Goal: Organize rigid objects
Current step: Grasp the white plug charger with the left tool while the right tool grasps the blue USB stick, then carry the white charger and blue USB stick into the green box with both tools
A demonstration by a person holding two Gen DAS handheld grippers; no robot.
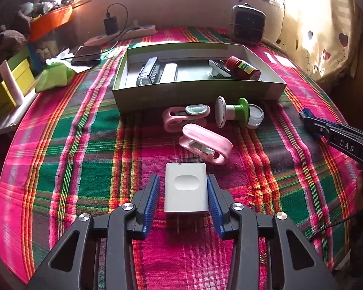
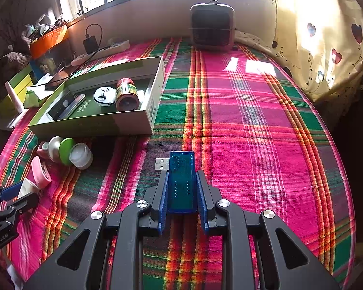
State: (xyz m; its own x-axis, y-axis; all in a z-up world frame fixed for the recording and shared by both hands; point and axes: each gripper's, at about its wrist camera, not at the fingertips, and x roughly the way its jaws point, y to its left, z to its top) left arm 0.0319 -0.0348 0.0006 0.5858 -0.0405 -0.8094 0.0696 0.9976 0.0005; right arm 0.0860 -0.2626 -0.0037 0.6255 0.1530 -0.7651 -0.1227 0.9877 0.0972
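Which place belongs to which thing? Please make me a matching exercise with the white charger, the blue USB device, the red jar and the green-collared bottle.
Things:
1. white charger
2. blue USB device
3. red jar
4. green-collared bottle

Places:
A. inside the cardboard box
B. gripped in the right claw
C. between the fingers of the left claw
D. lying on the plaid cloth, in front of the box

Pairs: 1-C, 2-B, 3-A, 4-D
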